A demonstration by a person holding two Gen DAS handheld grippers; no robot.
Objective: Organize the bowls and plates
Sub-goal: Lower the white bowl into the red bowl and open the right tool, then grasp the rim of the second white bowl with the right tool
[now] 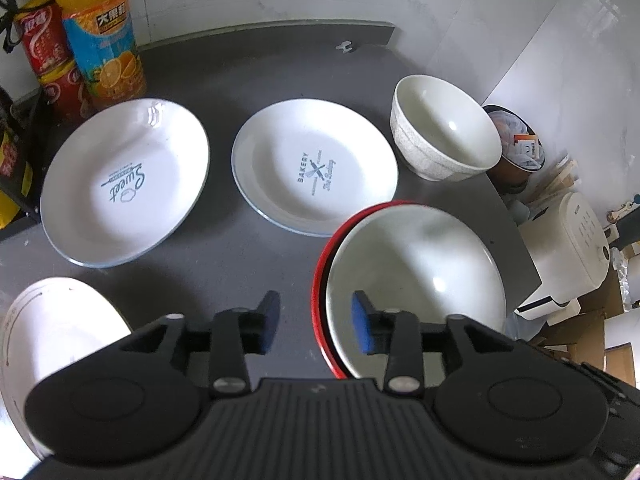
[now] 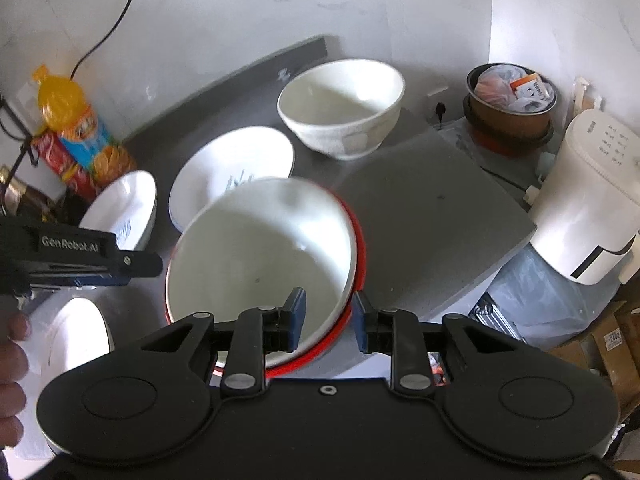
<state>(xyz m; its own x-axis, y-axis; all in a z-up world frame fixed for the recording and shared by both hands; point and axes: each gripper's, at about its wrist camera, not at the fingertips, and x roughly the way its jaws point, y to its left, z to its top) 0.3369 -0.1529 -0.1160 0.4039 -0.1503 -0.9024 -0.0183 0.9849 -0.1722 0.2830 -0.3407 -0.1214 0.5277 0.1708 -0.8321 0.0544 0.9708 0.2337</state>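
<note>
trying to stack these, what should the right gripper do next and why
Probably close the right gripper on the red bowl. Its jaws are open and straddle the near rim, one pad inside, one outside, so it looks lined up for a grip. The left gripper is open, holding nothing.

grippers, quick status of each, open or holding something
left gripper: open, holding nothing.
right gripper: open, fingers straddling the red-rimmed bowl's rim, not yet clamped.
</note>
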